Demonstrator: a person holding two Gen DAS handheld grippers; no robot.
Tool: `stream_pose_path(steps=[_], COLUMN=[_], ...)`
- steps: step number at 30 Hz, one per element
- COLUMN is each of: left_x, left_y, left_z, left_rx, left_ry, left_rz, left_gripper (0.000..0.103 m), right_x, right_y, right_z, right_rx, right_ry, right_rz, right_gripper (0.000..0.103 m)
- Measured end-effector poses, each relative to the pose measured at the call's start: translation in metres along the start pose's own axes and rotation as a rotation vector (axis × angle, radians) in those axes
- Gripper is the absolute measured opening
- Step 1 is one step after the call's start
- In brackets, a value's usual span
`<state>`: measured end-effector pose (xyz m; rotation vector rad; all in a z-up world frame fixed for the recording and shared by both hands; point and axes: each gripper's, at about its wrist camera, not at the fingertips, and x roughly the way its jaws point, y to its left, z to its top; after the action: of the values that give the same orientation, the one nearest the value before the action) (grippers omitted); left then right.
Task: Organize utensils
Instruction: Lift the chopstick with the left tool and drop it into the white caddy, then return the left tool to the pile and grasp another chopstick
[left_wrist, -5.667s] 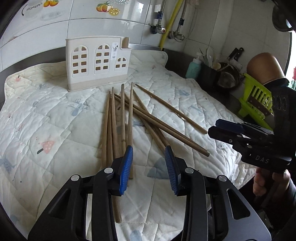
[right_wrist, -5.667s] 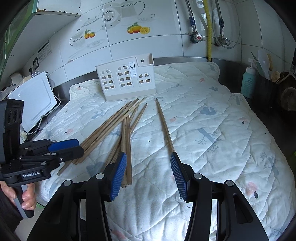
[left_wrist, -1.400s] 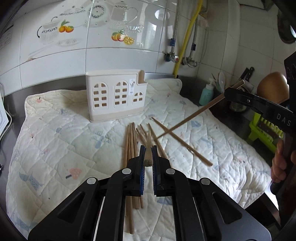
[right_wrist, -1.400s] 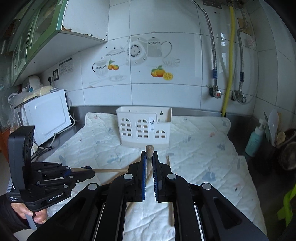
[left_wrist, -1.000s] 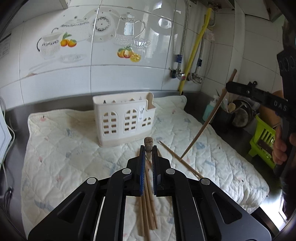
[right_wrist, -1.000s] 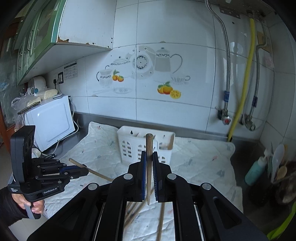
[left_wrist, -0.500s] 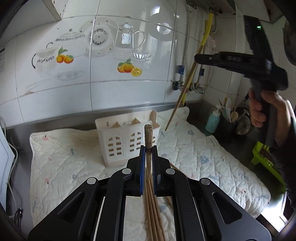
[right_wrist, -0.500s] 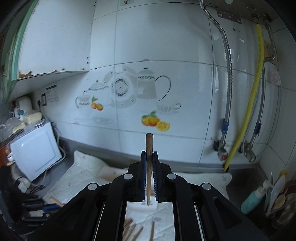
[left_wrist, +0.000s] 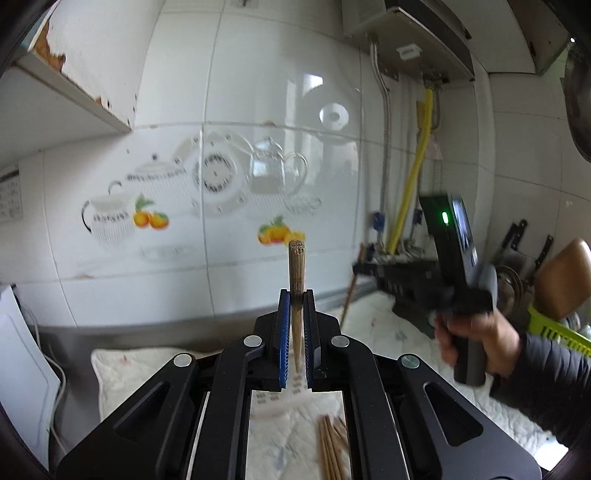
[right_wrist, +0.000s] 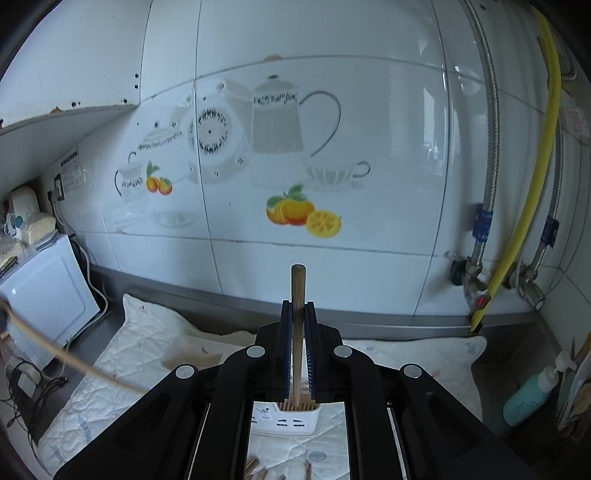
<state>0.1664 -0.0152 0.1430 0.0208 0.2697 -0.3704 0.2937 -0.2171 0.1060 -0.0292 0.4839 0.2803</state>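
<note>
My left gripper is shut on a wooden chopstick, held upright high above the counter. My right gripper is shut on another upright chopstick; its lower end hangs over the white utensil holder seen between my jaws. In the left wrist view the right gripper is at the right, with its chopstick pointing down. Loose chopsticks lie on the quilted mat below. The left chopstick crosses the right wrist view's left side.
A tiled wall with teapot decals is straight ahead. A white appliance stands at the left. Pipes and a yellow hose run down the right, with a teal bottle near them. A green rack is far right.
Both grippers have risen and tilted up with their chopsticks. The right gripper has come over the holder, and its chopstick has swung from slanted to nearly upright.
</note>
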Motion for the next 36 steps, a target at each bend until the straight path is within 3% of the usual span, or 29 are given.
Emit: stream_pose_path(steps=[4,11,15,18,25,29,36], left_x=[0.015,0.062,0.080,0.088,0.088,0.075,0.036], left_y=[0.010,0.029,0.033,0.034,0.032,0.026,0.008], left_z=[0.014,0.008,-0.002,-0.008,-0.009,-0.007,-0.012], left_rx=[0.018,-0.007,-0.021,-0.032,-0.048,-0.038,-0.018], left_ry=[-0.028,0.075,0.120,0.144,0.143,0.121,0.084], left_rz=[0.059,0.112,0.117,0.104,0.095,0.099,0.087], left_gripper=[0.005,0.005,0.005,0.006,0.010,0.025,0.042], right_x=[0.010,0.009,0.005,-0.002,-0.033,-0.056,-0.094], right_y=[0.002,0.000,-0.002,-0.004,-0.010,-0.010,-0.005], right_z=[-0.007,-0.012,-0.012,-0.013,-0.024,-0.038,-0.081], right_rx=[-0.018,-0.023,-0.029,-0.031,-0.003,0.017,0.029], right_ry=[0.030,0.027,0.019,0.000,-0.029,-0.039,-0.021], right_rz=[-0.003,-0.004,-0.016,-0.031,-0.022,-0.007,-0.009], right_gripper=[0.007,0.007,0.012,0.024,0.027,0.029,0.030])
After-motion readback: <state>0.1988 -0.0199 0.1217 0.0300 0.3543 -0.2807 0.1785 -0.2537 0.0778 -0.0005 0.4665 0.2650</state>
